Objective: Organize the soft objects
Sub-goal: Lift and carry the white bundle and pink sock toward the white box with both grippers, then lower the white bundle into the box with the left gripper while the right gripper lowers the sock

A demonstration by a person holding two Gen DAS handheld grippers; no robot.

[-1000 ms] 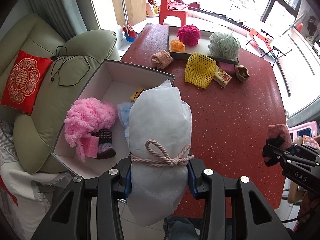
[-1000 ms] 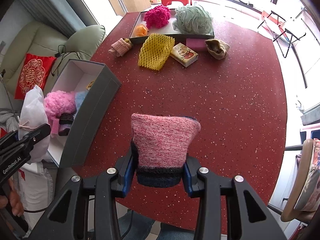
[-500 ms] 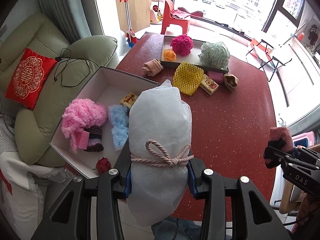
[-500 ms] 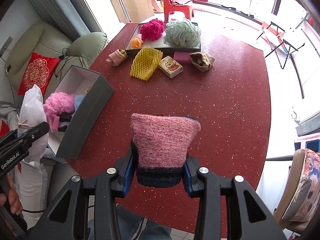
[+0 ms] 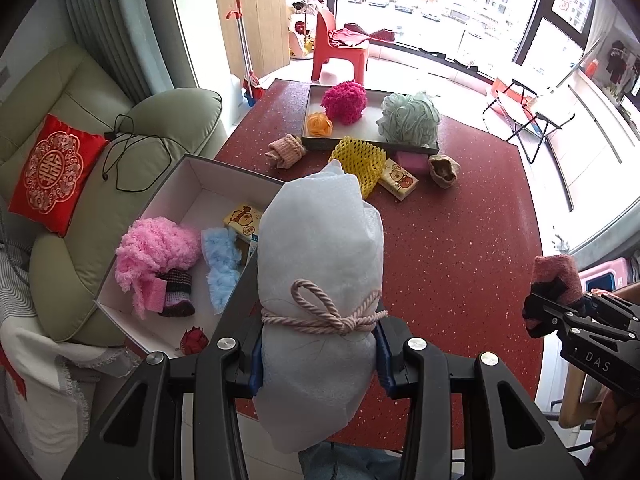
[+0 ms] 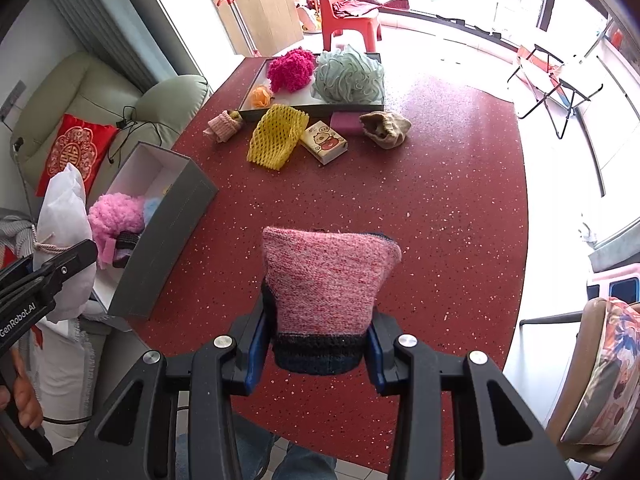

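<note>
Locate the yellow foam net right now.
The yellow foam net lies on the red table, against the tray's near edge, between the pink sock roll and tissue pack.

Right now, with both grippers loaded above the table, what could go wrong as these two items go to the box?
The white foam bundle is bulky, and the grey box already holds pink yarn and other pieces, so it may not settle inside. The left gripper clamps it below the cord; it could slip. The right gripper pinches only the pink knit sock's dark cuff.
</note>
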